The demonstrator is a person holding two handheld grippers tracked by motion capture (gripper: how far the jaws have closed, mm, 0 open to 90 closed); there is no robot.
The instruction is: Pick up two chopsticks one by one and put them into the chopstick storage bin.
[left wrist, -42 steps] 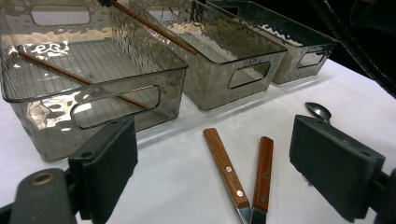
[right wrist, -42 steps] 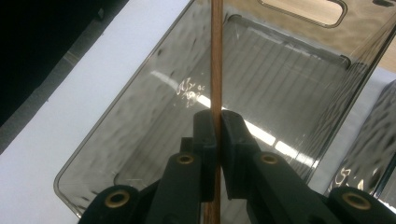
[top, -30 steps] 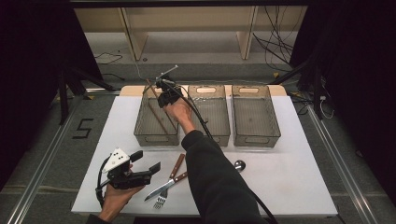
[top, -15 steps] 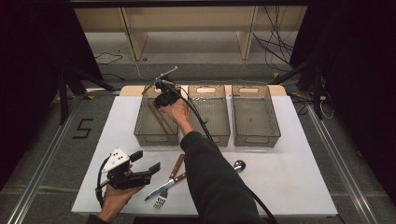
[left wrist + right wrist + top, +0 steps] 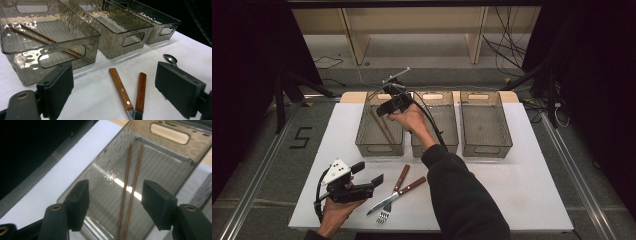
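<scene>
1. The right gripper hangs over the left bin. This is a see-through grey bin on the white bench.
2. Its jaws have just been opening. They now stand wide apart with nothing between them (the right gripper view shows this well).
3. Two chopsticks lie flat on the bottom of that left bin. They are side by side and almost touching. In the high view they show as a thin brown pair running from the far side of the bin toward the near side.
4. No jaw touches the chopsticks. The jaws are up above them.
5. The left gripper sits in the person's left hand near the front edge of the bench. Its jaws are apart too, and nothing is held (see the left gripper view).
6. Two more bins stand next to the left bin. The middle bin is just beside it, and the right bin is on the far side of that.
7. On the bench in front of the bins lie a knife and a fork. Both have wooden handles, and they cross near their metal ends.
8. A spoon lies on the bench to the right of the knife and fork, well apart from the bins.
</scene>
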